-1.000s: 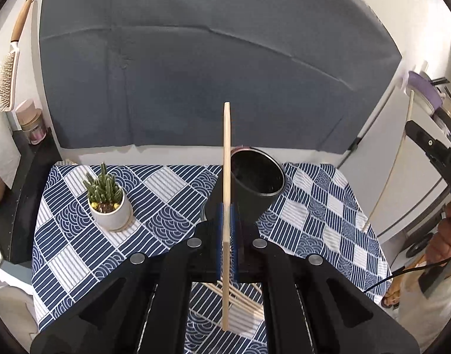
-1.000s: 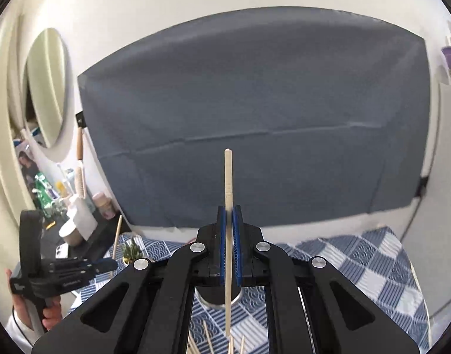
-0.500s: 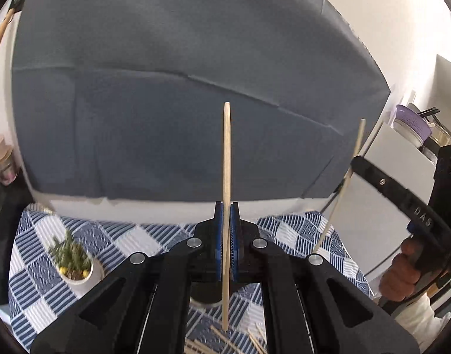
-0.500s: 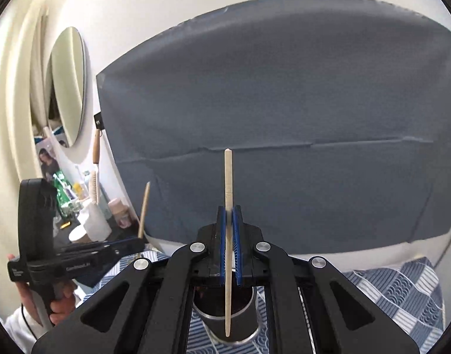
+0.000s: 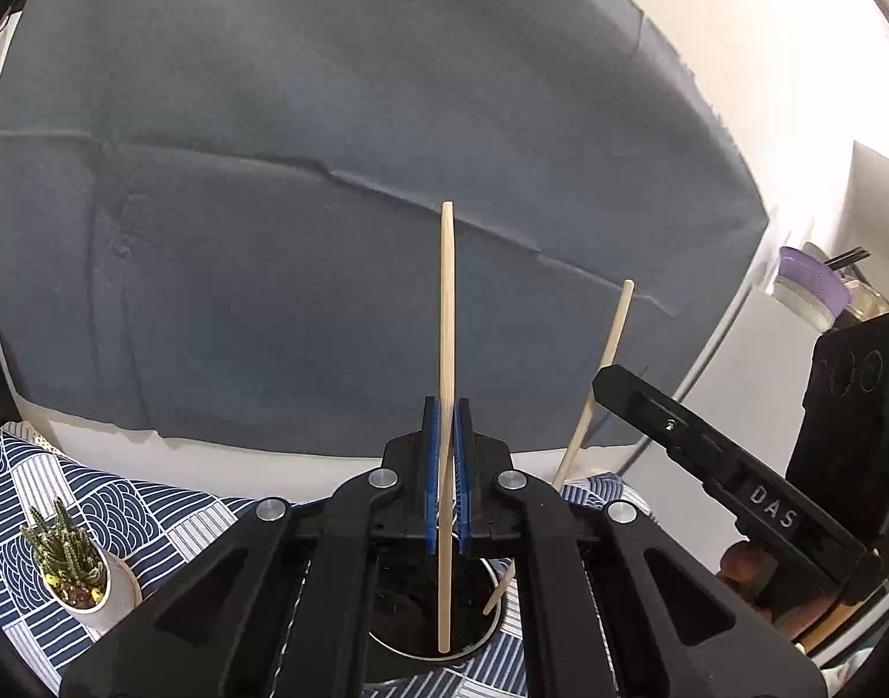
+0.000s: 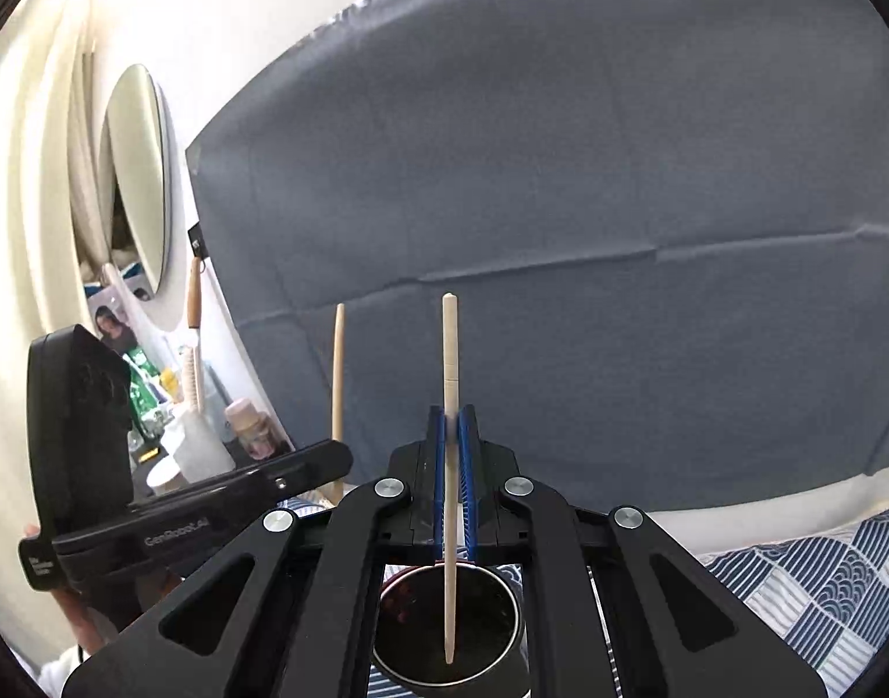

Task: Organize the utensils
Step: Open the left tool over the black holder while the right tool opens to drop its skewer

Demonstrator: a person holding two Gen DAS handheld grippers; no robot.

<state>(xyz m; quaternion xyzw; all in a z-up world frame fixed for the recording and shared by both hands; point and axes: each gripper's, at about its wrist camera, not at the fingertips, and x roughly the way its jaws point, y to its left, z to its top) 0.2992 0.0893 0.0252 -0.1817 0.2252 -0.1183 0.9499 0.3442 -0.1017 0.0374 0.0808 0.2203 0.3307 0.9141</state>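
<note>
My left gripper [image 5: 446,430] is shut on a wooden chopstick [image 5: 447,314] held upright, its lower tip over the mouth of the dark cup [image 5: 421,616]. My right gripper [image 6: 455,436] is shut on a second chopstick [image 6: 450,360], also upright, tip over the same cup [image 6: 450,634]. The right gripper [image 5: 735,494] with its chopstick [image 5: 604,360] shows at the right of the left wrist view. The left gripper [image 6: 200,512] and its chopstick [image 6: 337,372] show at the left of the right wrist view.
A small cactus in a white pot [image 5: 78,570] stands on the blue patterned tablecloth [image 5: 153,517], left of the cup. A dark grey backdrop [image 5: 328,174] hangs behind. A shelf with bottles [image 6: 200,424] and a mirror [image 6: 136,174] are at the far left.
Both grippers have come closer together over the cup and lowered. Each chopstick's lower tip has moved over the cup's mouth. Both grips are unchanged.
</note>
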